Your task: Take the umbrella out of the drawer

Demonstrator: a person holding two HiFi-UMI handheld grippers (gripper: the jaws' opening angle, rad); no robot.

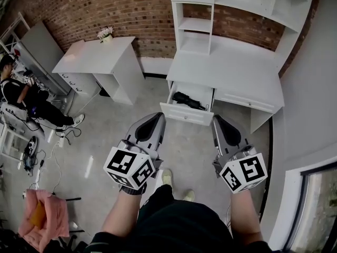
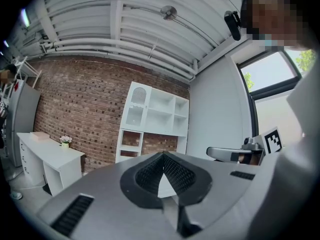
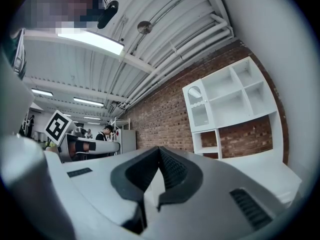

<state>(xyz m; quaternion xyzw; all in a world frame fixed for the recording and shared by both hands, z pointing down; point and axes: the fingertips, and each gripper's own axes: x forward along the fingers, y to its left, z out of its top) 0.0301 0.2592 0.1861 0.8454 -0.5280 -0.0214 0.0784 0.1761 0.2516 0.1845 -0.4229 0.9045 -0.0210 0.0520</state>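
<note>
We hold the left gripper (image 1: 159, 115) and the right gripper (image 1: 216, 118) level in front of us, side by side and a little apart, both aimed towards the white drawer (image 1: 185, 115) that stands pulled out from under the white worktop (image 1: 231, 70). The black folded umbrella (image 1: 187, 100) lies inside that drawer, stretched across its white bottom, well clear of both grippers. In the left gripper view the left gripper (image 2: 163, 156) has its ribbed dark pads meeting at the tip, closed with nothing between them. The right gripper view shows the same for the right gripper (image 3: 159, 149), closed and empty. A tall white shelf unit (image 1: 195, 30) with open compartments rises from the back of the worktop against the red brick wall (image 1: 95, 7). To our left a smaller white side table (image 1: 92, 54) carries a small pot of pale flowers (image 1: 105, 34). Farther left a seated person in dark clothes (image 1: 23, 96) sits among cables on the grey concrete floor (image 1: 116, 136). A pink cloth (image 1: 47, 220) lies at the lower left of the head view. Our pale shoes (image 1: 167, 178) show on the floor below the grippers.
</note>
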